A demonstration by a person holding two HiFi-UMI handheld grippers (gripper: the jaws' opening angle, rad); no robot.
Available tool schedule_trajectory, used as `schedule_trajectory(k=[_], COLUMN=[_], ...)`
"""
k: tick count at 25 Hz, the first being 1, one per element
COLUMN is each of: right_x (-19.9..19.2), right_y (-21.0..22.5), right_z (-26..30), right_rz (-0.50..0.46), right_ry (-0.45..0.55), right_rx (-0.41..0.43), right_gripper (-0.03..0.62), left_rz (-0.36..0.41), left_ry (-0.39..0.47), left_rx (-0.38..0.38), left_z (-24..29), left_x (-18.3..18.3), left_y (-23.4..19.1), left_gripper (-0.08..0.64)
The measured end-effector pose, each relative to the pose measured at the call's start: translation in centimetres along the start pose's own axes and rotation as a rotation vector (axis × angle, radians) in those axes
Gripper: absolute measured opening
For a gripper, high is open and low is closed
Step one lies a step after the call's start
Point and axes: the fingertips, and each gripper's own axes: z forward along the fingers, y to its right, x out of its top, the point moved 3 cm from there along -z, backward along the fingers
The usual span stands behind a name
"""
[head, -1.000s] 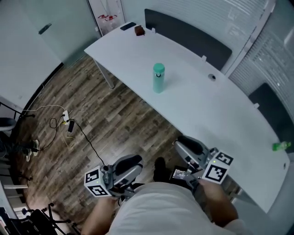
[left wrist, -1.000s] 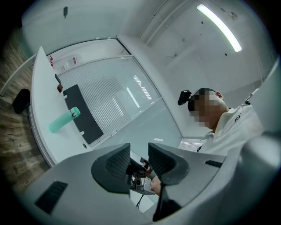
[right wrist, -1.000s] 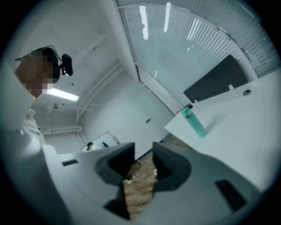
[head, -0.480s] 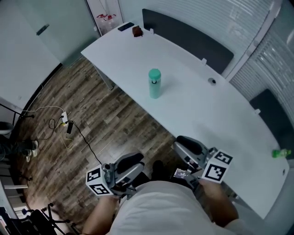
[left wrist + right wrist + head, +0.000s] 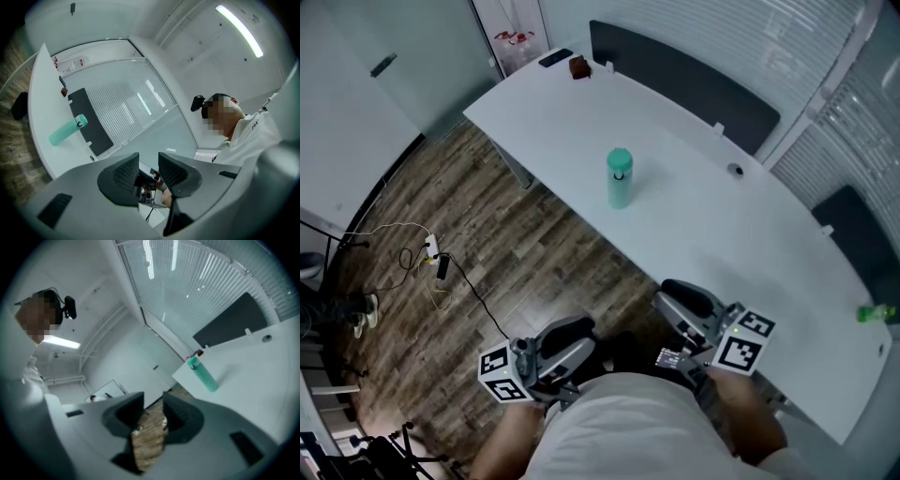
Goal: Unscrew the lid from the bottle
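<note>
Left claw [image 5: 567, 330]: jaws are standing a little apart with nothing between them. It is hanging close to the person's body, above the floor [image 5: 487, 253], short of the worktop [image 5: 722, 234].
Right claw [image 5: 682, 302]: jaws are likewise standing slightly apart and gripping nothing. It is hovering just beside the worktop's near edge, well apart from the bottle [image 5: 619, 186].
Worktop: long, white and curved, it is carrying the bottle on its left half, with bare surface all round it.
Bottle: mint green, it is standing upright and untouched, well ahead of both claws. Both gripper views are showing it far off and to one side, not lined up between the jaws.
Lid [image 5: 620, 159]: it is sitting on the bottle's top, seemingly screwed down, with no gap showing.
Done: nothing of the task is showing as done.
Left, by my judgement: reaching the bottle, one claw gripping the body to steady it, the other closing on the lid, then turning it loose and lifting it off.
Stage: as I am reading it, the approach is only beginning.
</note>
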Motion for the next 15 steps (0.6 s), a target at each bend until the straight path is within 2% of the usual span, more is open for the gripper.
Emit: schedule_trajectory(k=[15], right_x=[-0.7], right_y=[-1.4], right_z=[4.4], right_rz=[0.029], right_ry=[0.079], right_rx=[-0.113], right_gripper=[0.120], left_rz=[-0.051], left_ry=[-0.089], left_rx=[-0.072], left_z=[-2.9], left_x=[5.2], left_y=[-3.0], left_gripper=[0.126])
